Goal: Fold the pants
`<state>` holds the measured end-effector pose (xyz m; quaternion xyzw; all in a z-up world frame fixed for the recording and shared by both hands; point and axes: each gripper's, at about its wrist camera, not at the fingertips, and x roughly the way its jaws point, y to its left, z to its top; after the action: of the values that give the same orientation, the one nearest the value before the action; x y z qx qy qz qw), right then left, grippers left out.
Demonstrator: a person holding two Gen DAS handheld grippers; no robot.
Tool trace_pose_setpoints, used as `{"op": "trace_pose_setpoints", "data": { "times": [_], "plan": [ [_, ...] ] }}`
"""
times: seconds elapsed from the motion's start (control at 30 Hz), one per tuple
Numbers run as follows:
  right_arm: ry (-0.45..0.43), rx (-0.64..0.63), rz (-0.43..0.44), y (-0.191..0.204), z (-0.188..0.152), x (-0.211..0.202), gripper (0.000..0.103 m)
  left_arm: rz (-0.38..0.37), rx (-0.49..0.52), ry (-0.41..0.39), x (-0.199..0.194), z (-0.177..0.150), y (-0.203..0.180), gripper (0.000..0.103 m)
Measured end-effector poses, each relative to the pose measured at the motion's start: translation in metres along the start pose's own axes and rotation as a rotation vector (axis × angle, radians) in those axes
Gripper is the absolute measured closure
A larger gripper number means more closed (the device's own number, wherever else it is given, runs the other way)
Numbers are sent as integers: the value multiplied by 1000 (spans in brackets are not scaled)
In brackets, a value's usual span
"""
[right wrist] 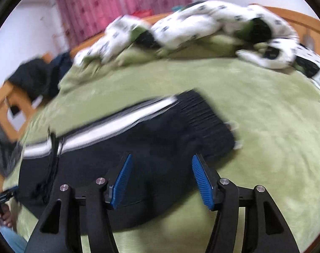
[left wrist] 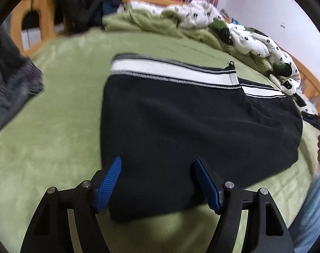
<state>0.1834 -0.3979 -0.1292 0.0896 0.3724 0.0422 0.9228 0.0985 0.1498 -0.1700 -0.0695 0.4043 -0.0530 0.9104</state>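
Green bedspread point(left wrist: 54, 126) fills both frames; my left gripper point(left wrist: 158, 164) and right gripper point(right wrist: 162, 162) gape empty over the folded pants point(left wrist: 181, 126). Snagging one layer undoes the fold.

- pants point(left wrist: 181, 122): black, white side stripe edged in grey
- blanket point(left wrist: 54, 126): plain light green
- quilt point(right wrist: 202, 25): white with small dark print
- curtain point(right wrist: 122, 4): pink
- gripper pads point(left wrist: 109, 181): blue

Pink curtains point(right wrist: 122, 6), white wall point(left wrist: 265, 6), wooden bed frame point(left wrist: 40, 14).
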Motion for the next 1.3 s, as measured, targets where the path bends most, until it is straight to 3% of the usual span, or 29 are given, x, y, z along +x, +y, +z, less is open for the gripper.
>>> {"op": "trace_pose_setpoints", "data": {
  "times": [0.13, 0.27, 0.4, 0.5, 0.6, 0.7, 0.73, 0.77, 0.8, 0.83, 0.9, 0.93, 1.03, 1.17, 1.23, 1.3],
  "plan": [
    [197, -125, -134, 20, -20, 65, 42, -88, -118, -4, -30, -9, 11, 32],
    [171, -146, -132, 30, -16, 48, 40, -121, -241, -25, -49, -38, 29, 31],
    [118, -86, -82, 36, -5, 10, 40, -244, -447, -50, -48, -69, 55, 30],
    [101, -59, -55, 50, 5, -11, 40, -341, -577, -90, -32, -70, 69, 24],
    [85, -40, 7, 73, 7, -31, 40, -345, -629, -88, -15, -64, 66, 24],
    [70, -49, 47, 97, 0, -43, 40, -280, -622, -60, -5, -53, 57, 26],
    [67, -58, 70, 106, -4, -45, 40, -258, -616, -53, -3, -49, 54, 31],
    [65, -67, 83, 113, -4, -42, 40, -230, -612, -37, -2, -46, 53, 39],
    [53, -79, 82, 119, -8, -39, 40, -172, -606, 2, 2, -40, 51, 59],
    [29, -88, 56, 123, -14, -38, 40, -131, -598, 30, 3, -36, 52, 70],
    [30, -99, 25, 126, -22, -32, 41, -130, -592, 44, 0, -27, 51, 82],
    [76, -110, 31, 126, -24, -27, 43, -123, -582, 41, -6, -19, 49, 85],
    [107, -120, 53, 120, -27, -22, 44, -86, -485, 0, -32, 13, 28, 89],
    [77, -156, -39, 107, -28, -23, 44, -17, -297, -53, -64, 62, -35, 90],
    [62, -150, -64, 100, -29, -26, 44, -43, -179, -70, -73, 84, -83, 91],
    [32, -171, -102, 91, -31, -31, 44, -132, -117, -79, -71, 98, -124, 91]
  ]
}}
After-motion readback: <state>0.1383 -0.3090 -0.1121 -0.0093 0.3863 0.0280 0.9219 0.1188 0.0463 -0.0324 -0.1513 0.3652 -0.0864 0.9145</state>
